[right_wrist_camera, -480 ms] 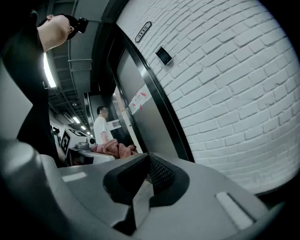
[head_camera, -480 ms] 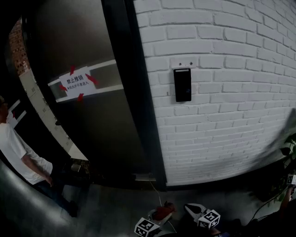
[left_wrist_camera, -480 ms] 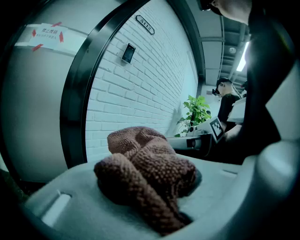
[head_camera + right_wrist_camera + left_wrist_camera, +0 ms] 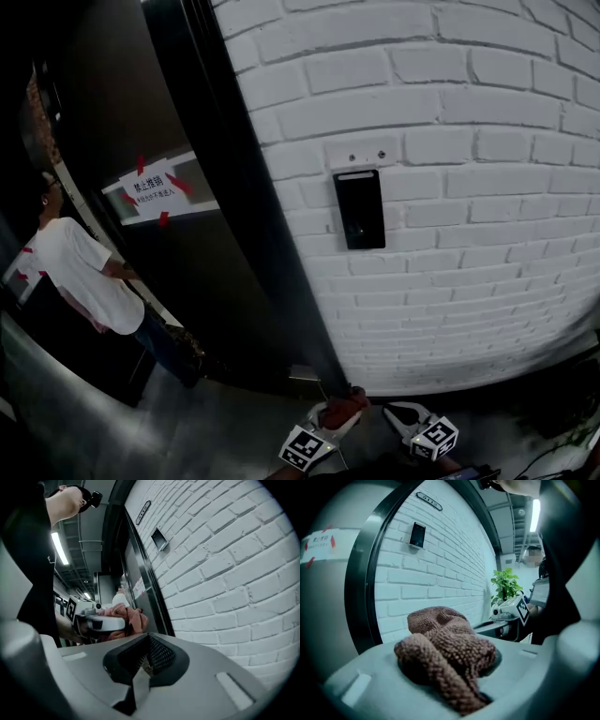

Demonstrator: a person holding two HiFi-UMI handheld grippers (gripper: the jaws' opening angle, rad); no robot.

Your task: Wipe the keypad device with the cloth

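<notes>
The keypad device (image 4: 359,208) is a black upright panel on the white brick wall, under a small white plate. It also shows high up in the left gripper view as the keypad (image 4: 416,535) and in the right gripper view as the keypad (image 4: 159,539). My left gripper (image 4: 344,406) is low at the bottom of the head view, shut on a bunched reddish-brown cloth (image 4: 449,646). My right gripper (image 4: 405,417) hangs just to its right with its jaws shut and nothing between them (image 4: 146,657). Both grippers are well below the keypad.
A black door frame (image 4: 234,216) runs left of the brick wall, beside a dark door with a taped paper sign (image 4: 153,190). A person in a white T-shirt (image 4: 82,277) stands at the left. A potted plant (image 4: 505,585) stands further along the wall.
The head view has closed in on the wall, so the keypad looks larger and sits lower. The person at the left has stepped further into view. Both grippers stay low.
</notes>
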